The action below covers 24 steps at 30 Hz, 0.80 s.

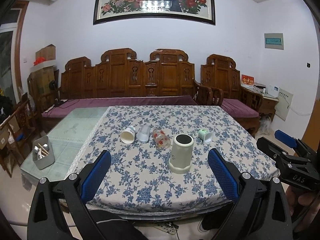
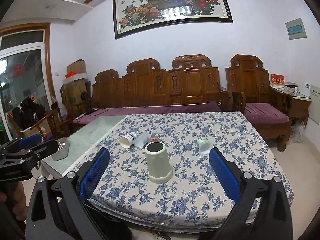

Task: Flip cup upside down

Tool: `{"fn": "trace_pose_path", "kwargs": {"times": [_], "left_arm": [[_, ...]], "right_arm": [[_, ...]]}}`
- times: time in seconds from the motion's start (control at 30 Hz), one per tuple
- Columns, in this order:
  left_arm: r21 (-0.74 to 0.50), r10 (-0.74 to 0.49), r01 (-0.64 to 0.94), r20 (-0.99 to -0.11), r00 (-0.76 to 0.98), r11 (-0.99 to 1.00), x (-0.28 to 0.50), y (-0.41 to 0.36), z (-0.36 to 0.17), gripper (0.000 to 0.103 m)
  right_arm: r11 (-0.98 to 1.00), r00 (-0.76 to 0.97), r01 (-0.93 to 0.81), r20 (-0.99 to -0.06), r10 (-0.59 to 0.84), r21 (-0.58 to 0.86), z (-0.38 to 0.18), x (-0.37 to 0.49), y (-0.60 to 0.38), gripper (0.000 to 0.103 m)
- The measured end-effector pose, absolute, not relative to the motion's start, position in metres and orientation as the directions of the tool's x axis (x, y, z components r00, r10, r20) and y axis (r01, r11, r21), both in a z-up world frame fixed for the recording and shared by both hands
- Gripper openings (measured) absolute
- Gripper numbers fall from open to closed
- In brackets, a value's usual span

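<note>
On the floral-clothed bench (image 1: pixel 140 184), the grey-green cup (image 1: pixel 181 154) is seen standing mouth-down near the front edge. Behind it, four smaller cups are laid on their sides. Utensils are held in a grey caddy (image 1: pixel 43 156); their kinds cannot be made out. Both the left hand-held gripper (image 1: pixel 159 177) and right hand-held gripper (image 2: pixel 159 177) are spread wide, holding nothing.

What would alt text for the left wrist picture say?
A grey-green cup stands upside down on a blue floral tablecloth, between the open left gripper's blue fingers. Four smaller cups lie tipped over behind it.
</note>
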<state>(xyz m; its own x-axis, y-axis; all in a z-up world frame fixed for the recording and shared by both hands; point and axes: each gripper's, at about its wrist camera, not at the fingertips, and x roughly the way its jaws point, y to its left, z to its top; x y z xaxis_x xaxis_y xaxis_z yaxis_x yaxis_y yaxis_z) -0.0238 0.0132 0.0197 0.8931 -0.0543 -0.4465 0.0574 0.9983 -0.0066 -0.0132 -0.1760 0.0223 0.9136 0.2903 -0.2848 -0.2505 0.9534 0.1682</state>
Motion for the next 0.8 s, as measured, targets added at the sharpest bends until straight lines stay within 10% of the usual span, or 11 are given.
{"fn": "trace_pose_path", "kwargs": {"times": [0.8], "left_arm": [[0.005, -0.040, 0.047, -0.436, 0.899, 0.999, -0.0282, 0.0103, 0.0234, 0.094]], "right_arm": [[0.952, 0.912, -0.253, -0.287, 0.293, 0.171, 0.0212, -0.0142, -0.1741, 0.100]]}}
